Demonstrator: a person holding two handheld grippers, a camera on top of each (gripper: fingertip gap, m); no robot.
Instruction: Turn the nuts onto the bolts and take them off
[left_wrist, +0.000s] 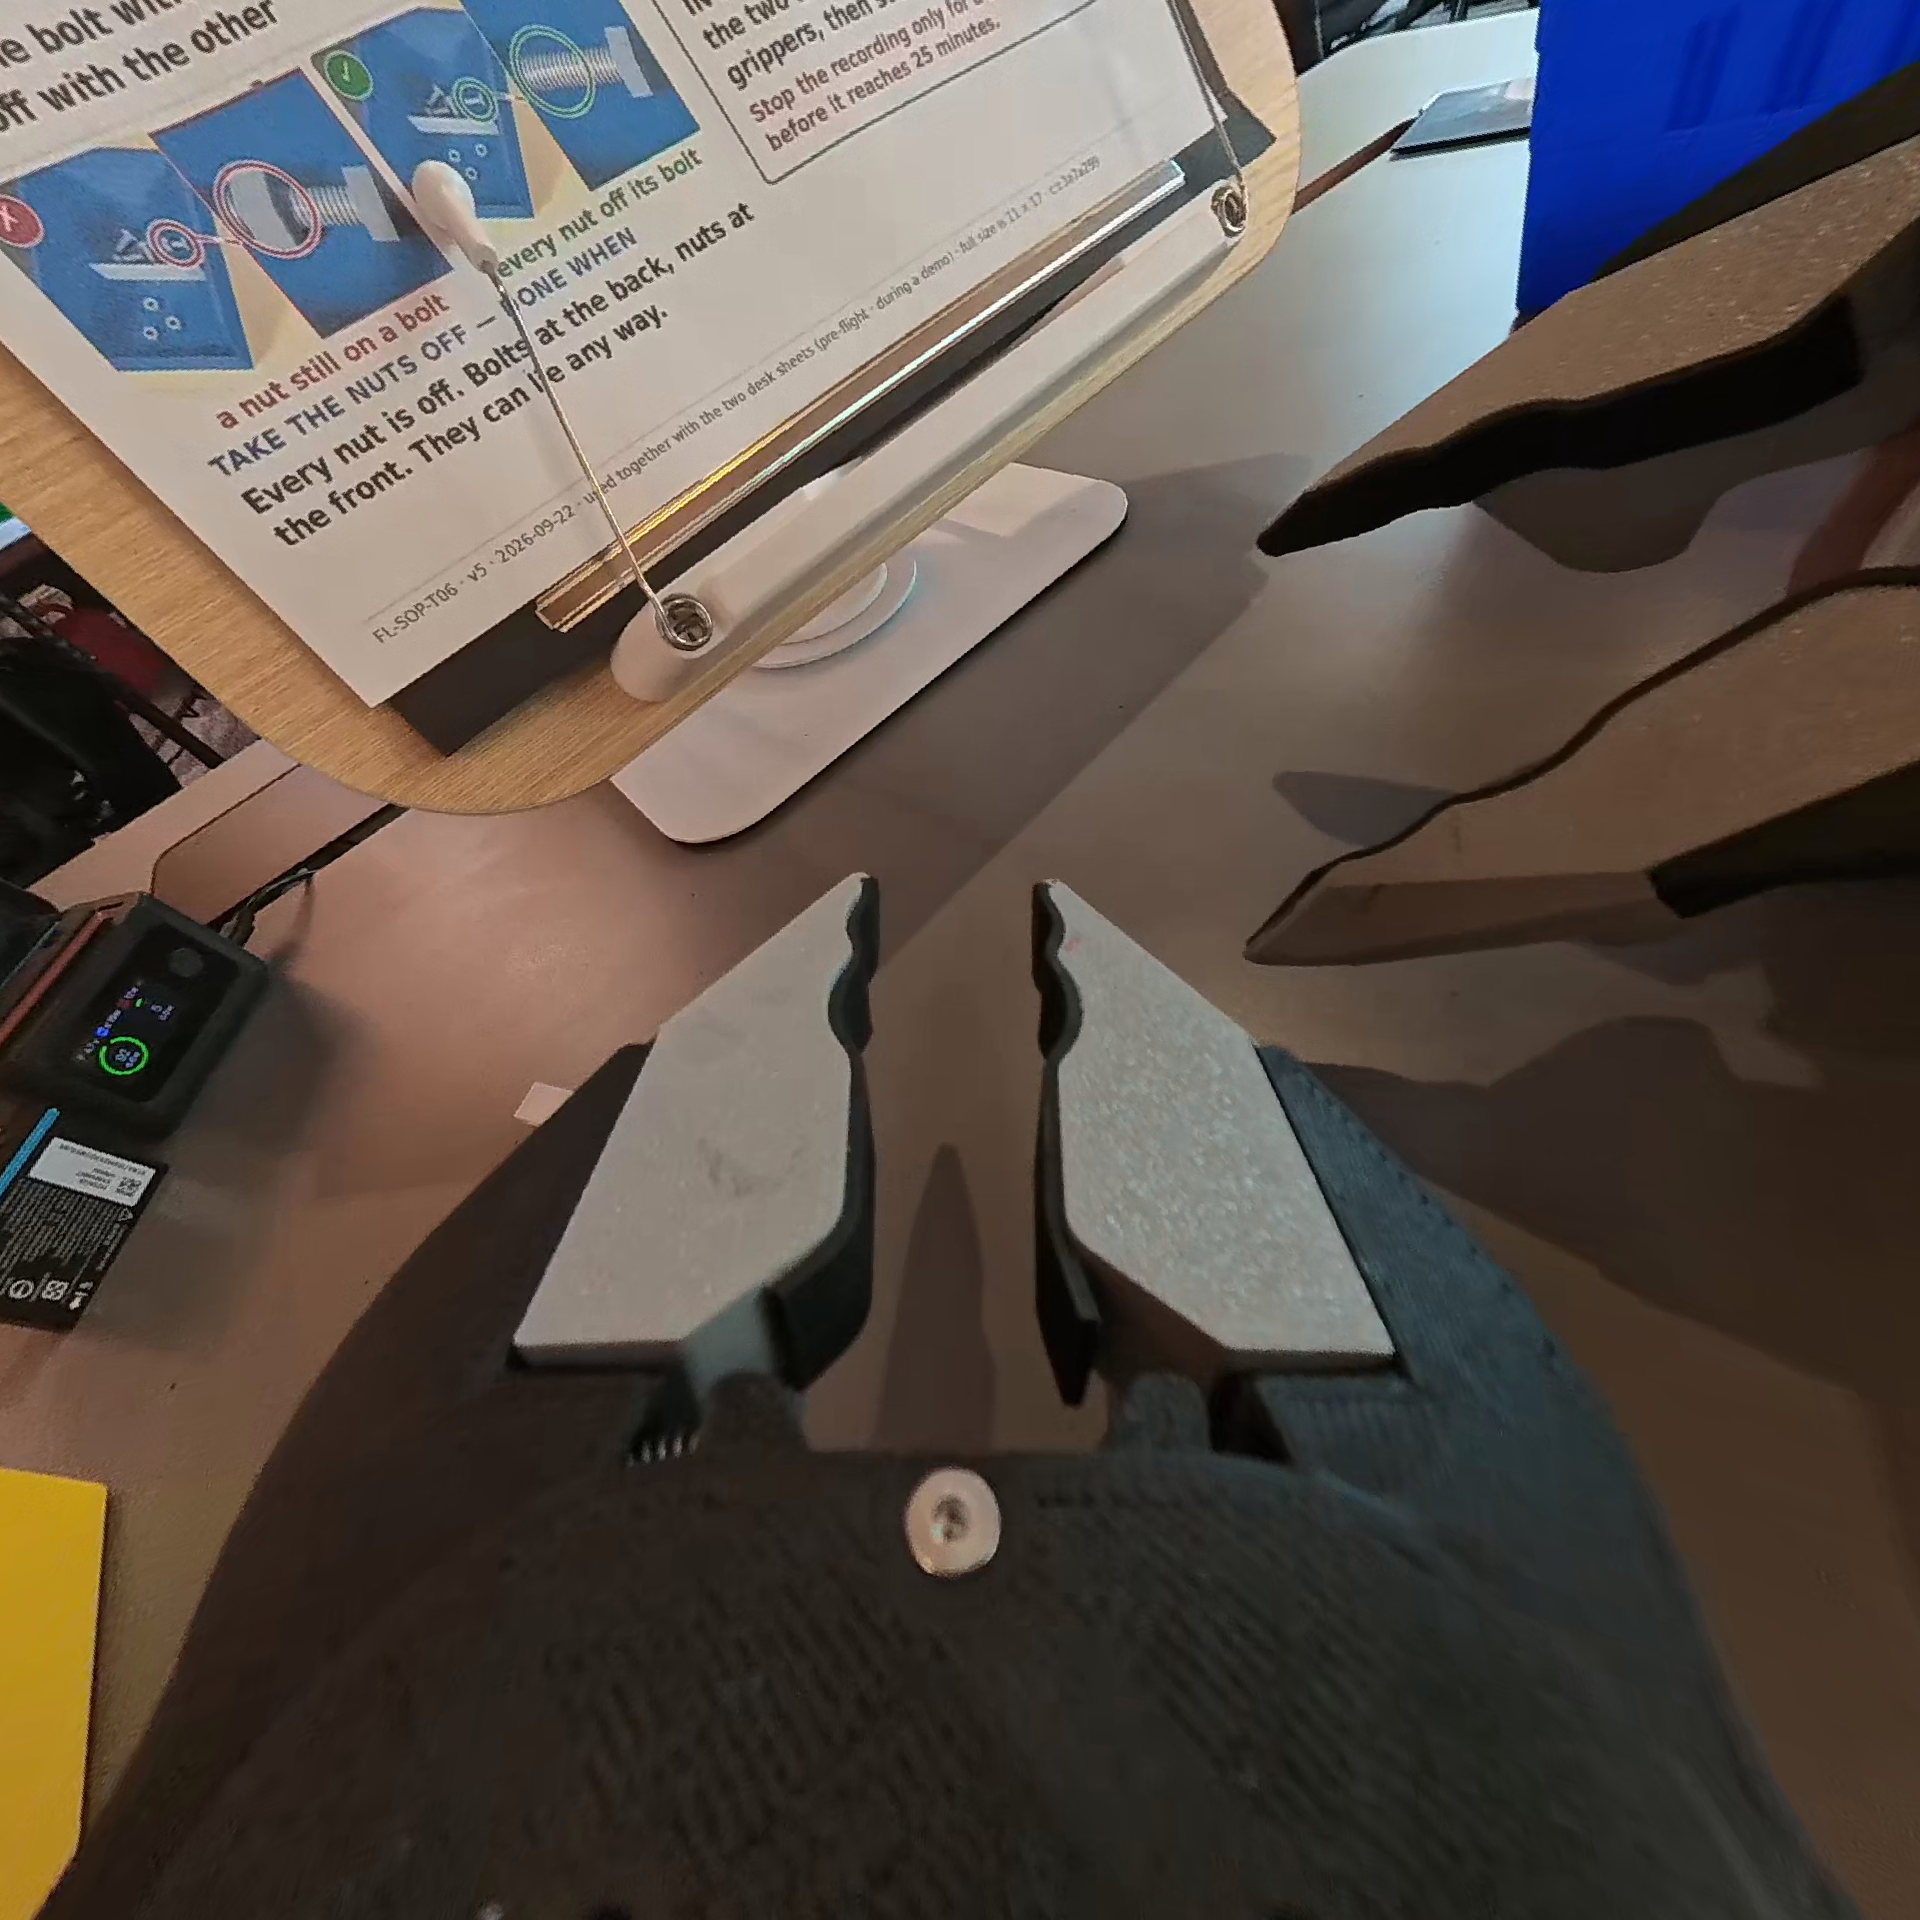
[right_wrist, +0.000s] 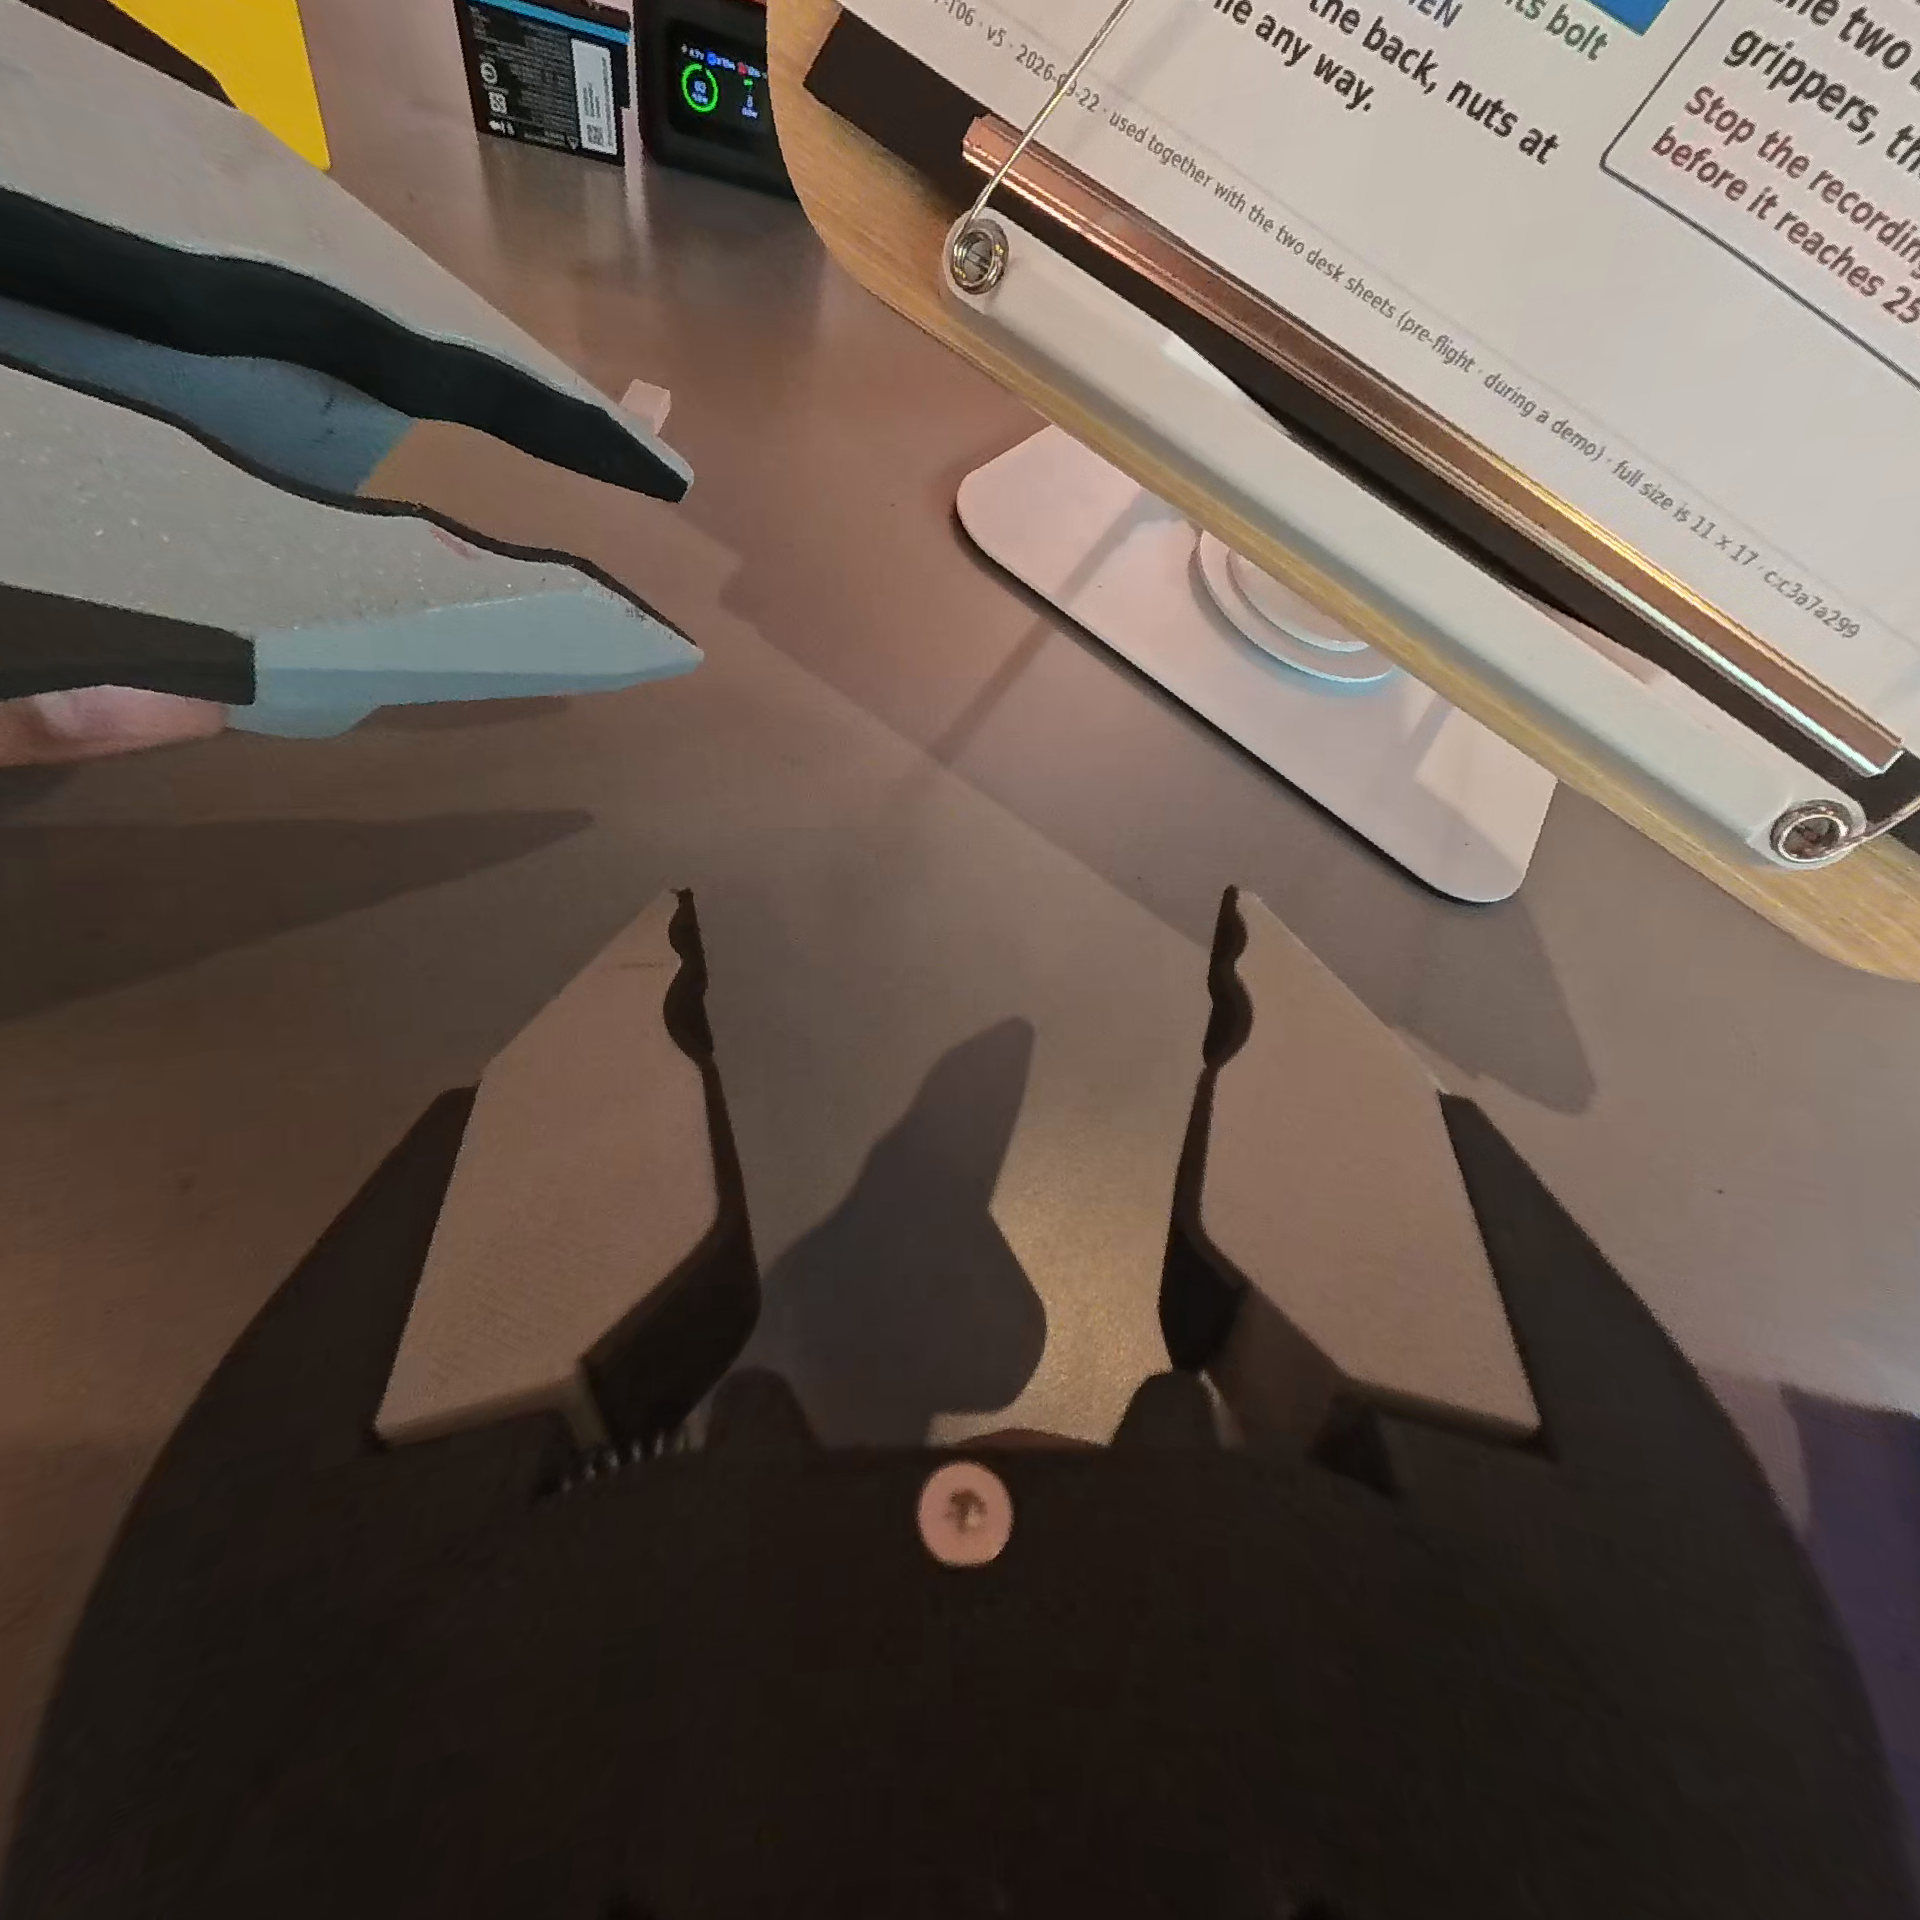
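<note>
No nut or bolt shows in either view. My left gripper hovers over the brown table, its jaws a small gap apart with nothing between them. It also shows at the left of the right wrist view. My right gripper is open wide and empty, low over the table. It also shows at the right of the left wrist view, ahead and to the right of my left gripper. The two grippers point roughly toward each other and do not touch.
An instruction sheet on a wooden board stands on a white base just ahead, also in the right wrist view. A small black device with a lit screen, a black labelled box and a yellow sheet lie left. A blue object stands far right. To reach the white base in a straight line is about 15 cm for my right fingers, about 25 cm for my left. Seen from the right wrist view as well.
</note>
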